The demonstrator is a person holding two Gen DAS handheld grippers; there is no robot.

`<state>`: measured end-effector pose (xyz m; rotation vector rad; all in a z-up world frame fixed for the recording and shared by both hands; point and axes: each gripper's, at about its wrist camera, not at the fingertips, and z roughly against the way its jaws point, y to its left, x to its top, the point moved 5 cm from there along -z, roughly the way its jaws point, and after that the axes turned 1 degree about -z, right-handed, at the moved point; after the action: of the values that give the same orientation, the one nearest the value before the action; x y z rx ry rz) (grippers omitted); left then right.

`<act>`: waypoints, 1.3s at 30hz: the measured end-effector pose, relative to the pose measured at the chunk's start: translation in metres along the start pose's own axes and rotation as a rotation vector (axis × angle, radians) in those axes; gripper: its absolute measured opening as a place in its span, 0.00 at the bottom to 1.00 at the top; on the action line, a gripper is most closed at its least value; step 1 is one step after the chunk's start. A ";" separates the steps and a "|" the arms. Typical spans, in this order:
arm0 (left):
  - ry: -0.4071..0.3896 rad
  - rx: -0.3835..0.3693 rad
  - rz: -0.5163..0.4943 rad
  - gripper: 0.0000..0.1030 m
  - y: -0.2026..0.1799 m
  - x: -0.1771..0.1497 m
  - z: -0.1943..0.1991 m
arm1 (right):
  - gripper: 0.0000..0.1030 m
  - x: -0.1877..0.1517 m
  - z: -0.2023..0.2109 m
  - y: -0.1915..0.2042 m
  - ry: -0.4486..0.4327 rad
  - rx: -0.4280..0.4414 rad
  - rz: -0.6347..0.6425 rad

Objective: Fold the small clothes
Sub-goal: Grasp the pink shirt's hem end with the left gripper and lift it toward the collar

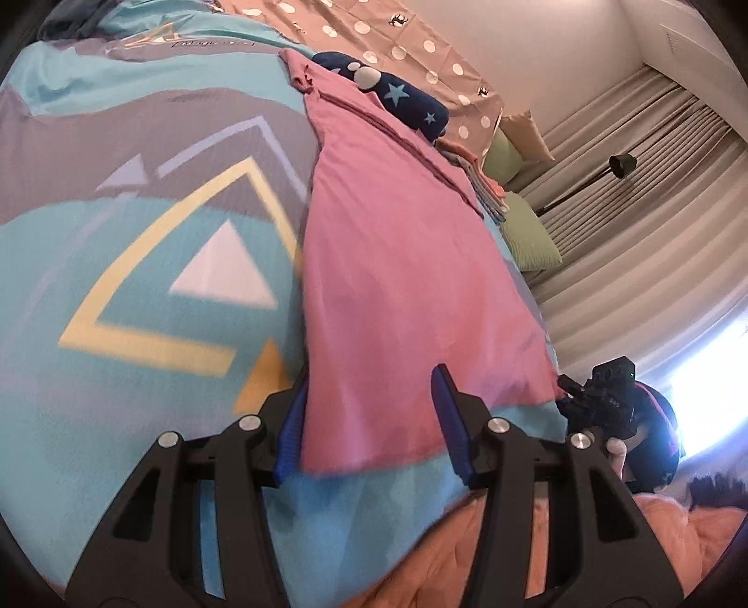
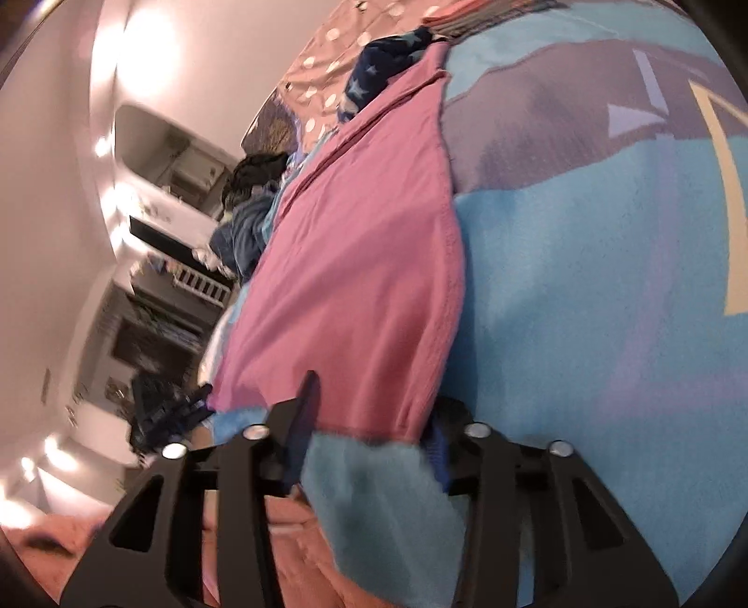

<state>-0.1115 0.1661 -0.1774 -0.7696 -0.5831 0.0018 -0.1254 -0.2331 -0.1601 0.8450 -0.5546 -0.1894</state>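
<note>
A pink garment point(image 1: 397, 262) lies flat and stretched out on a blue bedspread with triangle patterns point(image 1: 140, 262). My left gripper point(image 1: 369, 411) is open, its blue-padded jaws straddling the garment's near left corner. My right gripper point(image 2: 371, 421) is open, its jaws on either side of the garment's point(image 2: 355, 262) near right corner on the bedspread point(image 2: 584, 280). The right gripper also shows in the left wrist view point(image 1: 593, 397) at the garment's other corner. The left gripper shows dimly in the right wrist view point(image 2: 182, 411).
A navy star-print cloth point(image 1: 402, 100) and a polka-dot brown fabric point(image 1: 411, 42) lie beyond the garment. Green pillows point(image 1: 528, 234) and folded clothes point(image 1: 481, 182) sit by grey curtains. A pile of dark clothes point(image 2: 248, 206) lies at the bed's edge. An orange blanket point(image 1: 467, 561) lies below.
</note>
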 end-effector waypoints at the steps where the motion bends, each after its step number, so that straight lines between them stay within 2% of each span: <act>1: -0.005 0.011 -0.022 0.45 -0.003 0.004 -0.005 | 0.06 0.002 -0.002 -0.003 -0.005 -0.006 -0.014; 4: 0.007 0.065 -0.051 0.04 -0.006 0.011 -0.017 | 0.04 0.008 0.000 -0.003 -0.040 0.009 -0.053; 6: -0.031 0.047 -0.057 0.04 -0.013 0.016 -0.011 | 0.04 0.013 0.022 0.013 -0.109 0.065 -0.033; 9: -0.141 -0.012 -0.112 0.04 -0.037 0.030 0.020 | 0.03 0.024 0.068 0.039 -0.226 0.149 0.007; 12: -0.257 -0.047 -0.203 0.04 -0.074 0.045 0.059 | 0.03 0.032 0.099 0.058 -0.300 0.200 0.040; 14: -0.286 -0.059 -0.237 0.04 -0.087 0.048 0.070 | 0.03 0.033 0.108 0.066 -0.328 0.209 0.059; 18: -0.311 -0.119 -0.228 0.04 -0.101 0.046 0.083 | 0.03 0.027 0.134 0.076 -0.382 0.269 0.066; 23: -0.328 -0.118 -0.216 0.04 -0.118 0.037 0.108 | 0.02 0.016 0.162 0.109 -0.437 0.268 0.140; 26: -0.372 -0.052 -0.240 0.04 -0.126 0.033 0.128 | 0.02 0.012 0.176 0.129 -0.479 0.234 0.228; 27: -0.384 -0.012 -0.252 0.04 -0.127 0.035 0.130 | 0.02 0.015 0.177 0.133 -0.496 0.173 0.266; 29: -0.380 0.033 -0.254 0.04 -0.122 0.041 0.123 | 0.02 0.022 0.167 0.129 -0.502 0.106 0.291; 34: -0.328 0.038 -0.175 0.04 -0.104 0.065 0.085 | 0.02 0.054 0.126 0.101 -0.457 0.121 0.191; 39: -0.308 0.044 -0.193 0.04 -0.104 0.090 0.069 | 0.02 0.078 0.110 0.092 -0.453 0.090 0.189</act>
<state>-0.0913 0.1542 -0.0250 -0.6720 -0.9457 -0.0454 -0.1238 -0.2736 -0.0022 0.8344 -1.0692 -0.1845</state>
